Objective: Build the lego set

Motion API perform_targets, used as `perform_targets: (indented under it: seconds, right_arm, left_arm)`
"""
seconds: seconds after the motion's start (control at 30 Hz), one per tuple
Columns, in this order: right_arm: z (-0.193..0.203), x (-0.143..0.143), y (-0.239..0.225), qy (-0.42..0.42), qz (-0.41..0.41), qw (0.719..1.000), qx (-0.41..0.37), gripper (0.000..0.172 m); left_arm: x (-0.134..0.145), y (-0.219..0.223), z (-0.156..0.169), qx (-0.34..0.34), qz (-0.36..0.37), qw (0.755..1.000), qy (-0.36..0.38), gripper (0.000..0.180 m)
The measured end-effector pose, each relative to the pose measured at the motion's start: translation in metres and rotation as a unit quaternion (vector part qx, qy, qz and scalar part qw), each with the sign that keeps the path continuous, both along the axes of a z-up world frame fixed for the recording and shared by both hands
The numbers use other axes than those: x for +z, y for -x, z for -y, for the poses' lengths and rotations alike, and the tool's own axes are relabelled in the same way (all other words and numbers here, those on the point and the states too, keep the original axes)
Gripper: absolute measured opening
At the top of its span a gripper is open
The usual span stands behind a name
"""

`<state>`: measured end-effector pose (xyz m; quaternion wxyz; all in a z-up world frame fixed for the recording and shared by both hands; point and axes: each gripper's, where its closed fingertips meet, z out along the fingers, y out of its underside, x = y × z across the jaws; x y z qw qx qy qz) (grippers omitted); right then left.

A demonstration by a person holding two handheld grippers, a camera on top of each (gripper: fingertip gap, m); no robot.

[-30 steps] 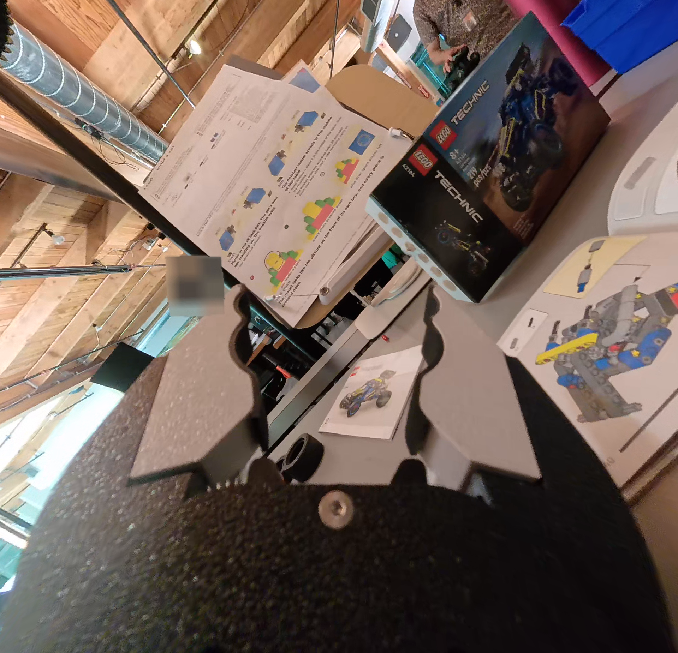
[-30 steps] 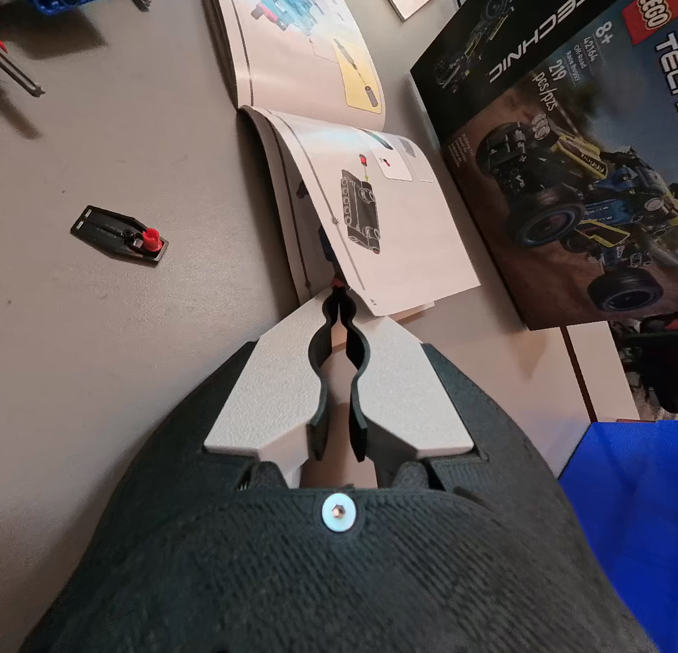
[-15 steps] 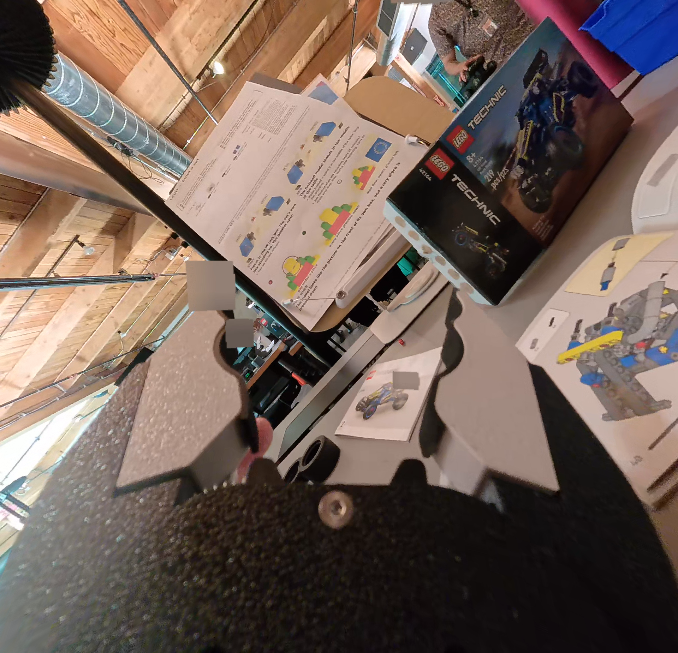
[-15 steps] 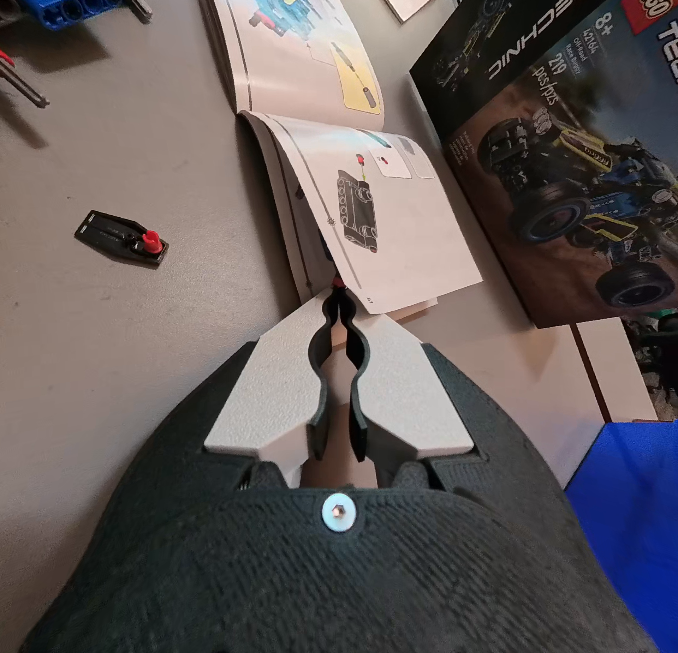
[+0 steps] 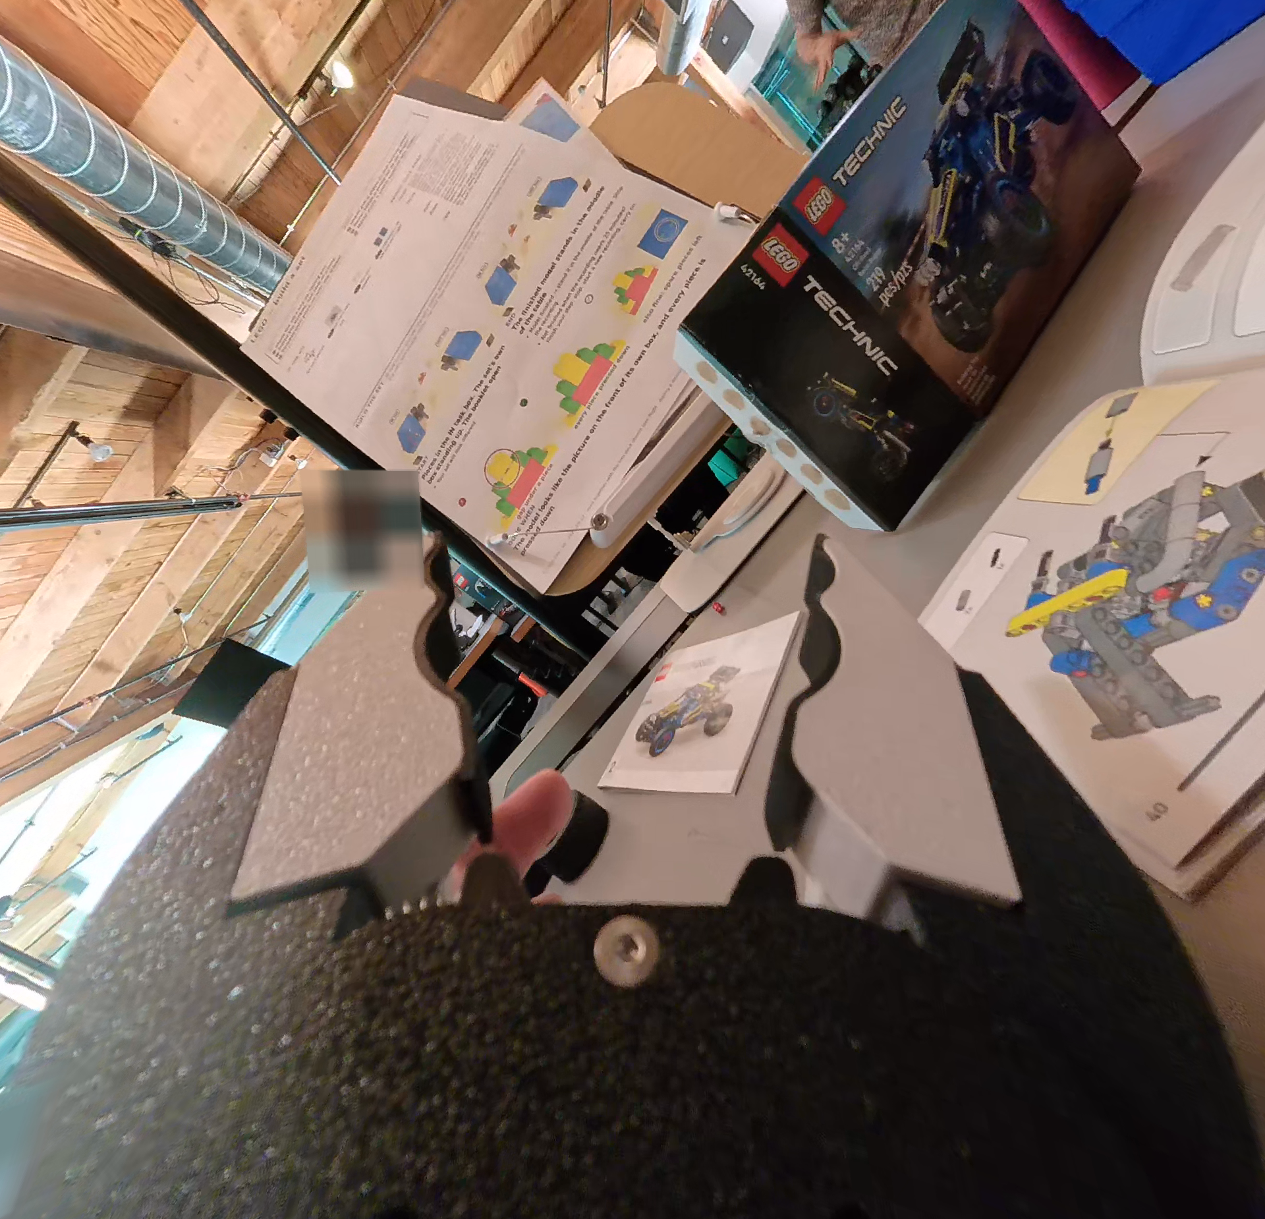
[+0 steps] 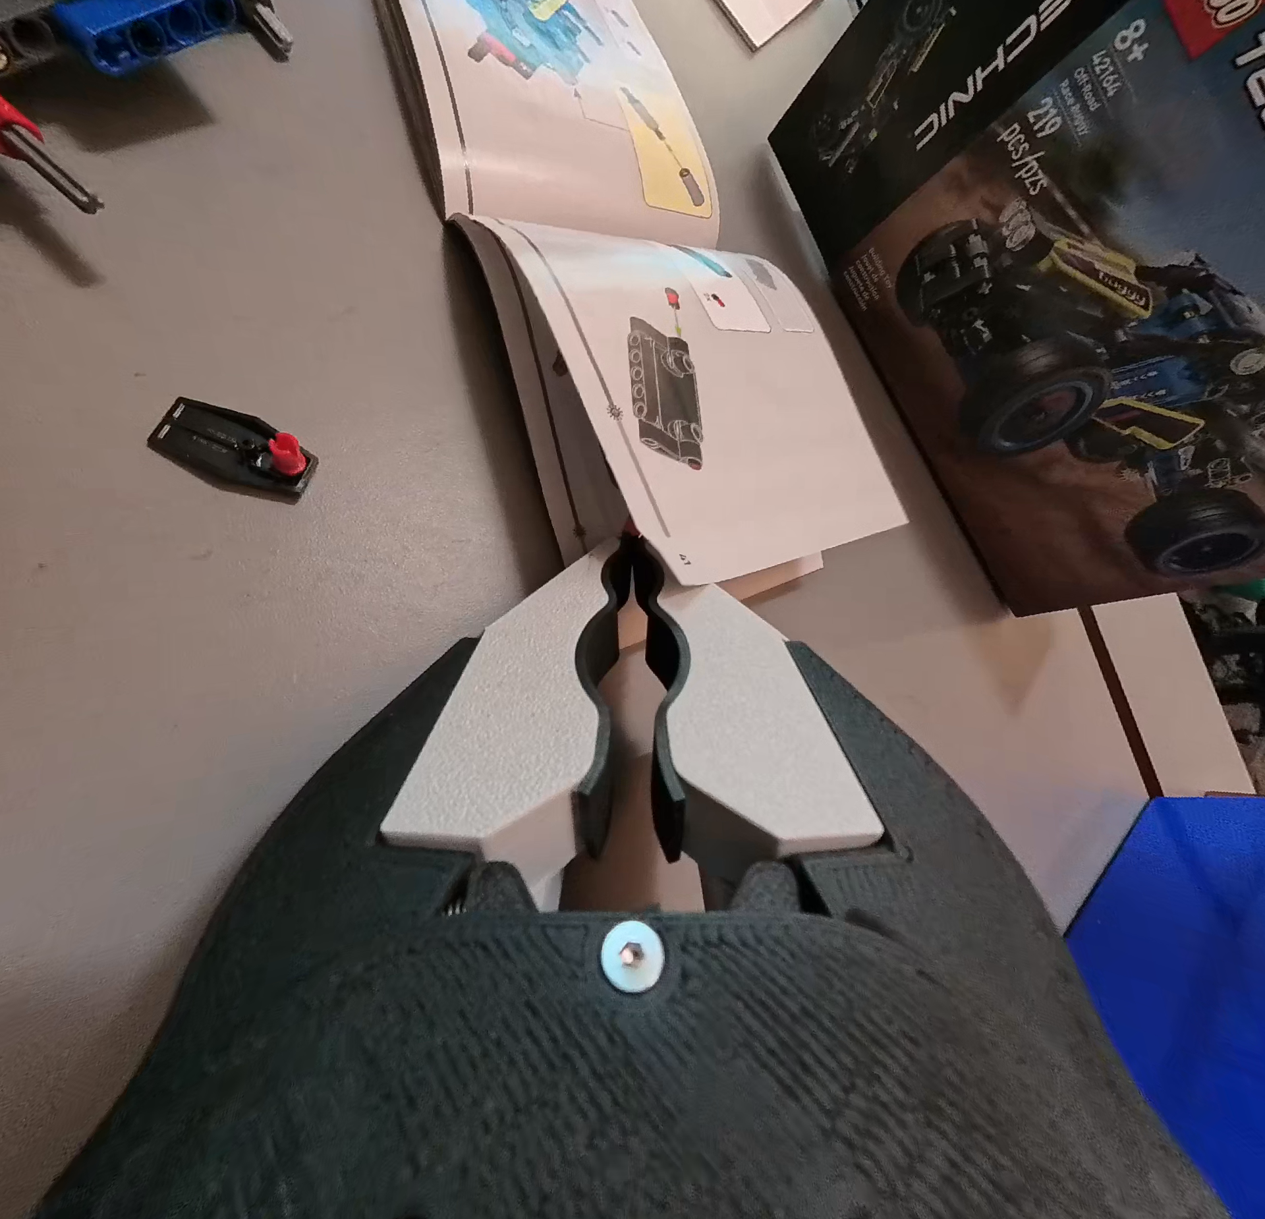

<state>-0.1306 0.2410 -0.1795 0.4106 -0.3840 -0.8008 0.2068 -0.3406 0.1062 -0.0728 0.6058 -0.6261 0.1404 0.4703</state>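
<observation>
1. Two grippers, two states. Your right gripper (image 6: pixel 633 556) has its fingers together, tips touching the near corner of the open booklet (image 6: pixel 753 433). A red speck (image 6: pixel 630 537) shows right at the tips, and you cannot tell whether it is pinched or printed. Keep the wrist steady, since the raised page lies against the tips.
2. Left of the open booklet, the black piece with a red pin (image 6: pixel 233 447) lies apart on the tabletop (image 6: pixel 205 638). Nothing touches it.
3. Your left gripper (image 5: pixel 626 556) is spread wide and holds nothing. A fingertip (image 5: pixel 534 816) and a black tyre (image 5: pixel 582 837) show low between its fingers, so mind that finger.
4. Beyond the open booklet's far left corner sits the blue-and-grey assembly (image 6: pixel 137 29). The toy box (image 6: pixel 1061 296) stands along the booklet's right side.
</observation>
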Motion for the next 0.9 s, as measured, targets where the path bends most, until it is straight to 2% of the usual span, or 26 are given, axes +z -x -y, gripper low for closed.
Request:
perform_targets:
  seconds: [0.37, 0.47, 0.6, 0.9]
  right_arm:
    - [0.0, -0.001, 0.0, -0.001, 0.003, 1.0, 0.0, 0.0]
    - [0.0, -0.001, 0.0, -0.006, 0.004, 1.0, 0.001, 0.0]
    - [0.0, -0.001, 0.0, -0.005, 0.006, 1.0, 0.001, 0.0]
    - [0.0, 0.0, 0.0, 0.003, 0.003, 1.0, 0.003, 0.0]
  left_arm:
    - [-0.001, -0.006, -0.001, -0.014, 0.007, 1.0, 0.003, 0.091]
    - [0.001, -0.012, 0.0, -0.033, 0.023, 0.999, -0.009, 0.085]
    - [-0.005, -0.011, -0.001, -0.038, 0.036, 0.999, 0.002, 0.067]
    - [-0.014, -0.012, -0.003, -0.049, 0.046, 0.998, 0.021, 0.052]
